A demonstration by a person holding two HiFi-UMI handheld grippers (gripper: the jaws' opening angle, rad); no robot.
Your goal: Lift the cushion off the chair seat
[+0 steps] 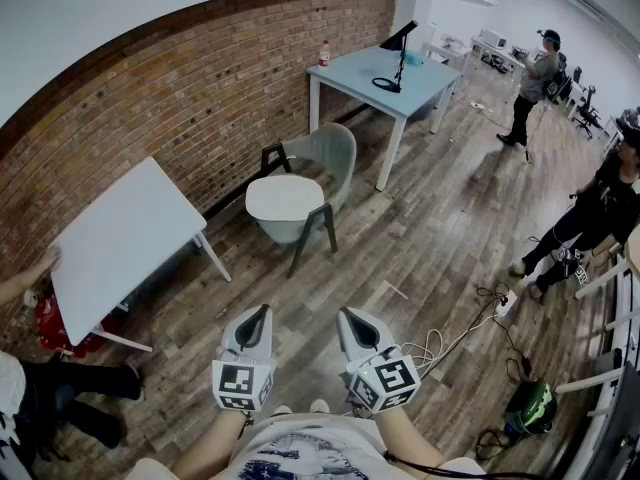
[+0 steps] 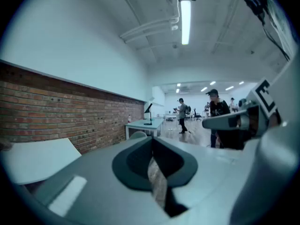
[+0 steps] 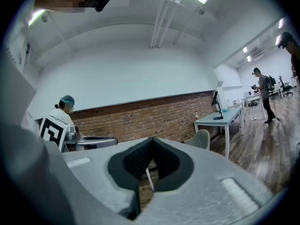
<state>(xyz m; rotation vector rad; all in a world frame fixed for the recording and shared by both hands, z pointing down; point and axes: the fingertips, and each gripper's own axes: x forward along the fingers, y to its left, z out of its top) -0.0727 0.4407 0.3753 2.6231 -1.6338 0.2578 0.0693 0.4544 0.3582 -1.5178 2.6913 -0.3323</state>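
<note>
At your far left a person's hand (image 1: 35,268) is gripping the edge of a white table (image 1: 125,238) that is sitting tilted beside the brick wall (image 1: 200,98), with something red (image 1: 55,330) showing beneath it. You are holding the left hand-held gripper (image 1: 260,310) low in front of you, its jaws pressing together with nothing between them, and it is pointing across the wooden floor (image 1: 430,228) towards the chair. The grey chair (image 1: 340,148) is standing by the wall well ahead of both tools. The round white cushion (image 1: 285,198) is lying flat on its seat, untouched and well apart from either hand-held gripper. You are carrying the right hand-held gripper (image 1: 347,315) just beside the left one, and its jaws are likewise meeting, empty. Beyond the chair a light blue worktop (image 1: 425,80) is bearing a bottle (image 1: 324,53) at its wall-side corner and a black desk lamp (image 1: 402,58) near its middle. Right of your right hand-held gripper, loose cables (image 1: 455,340) are trailing over the floor. Farther right, one person (image 1: 535,83) is standing beyond the worktop, and another (image 1: 590,218) in dark clothes is standing at the far right
</note>
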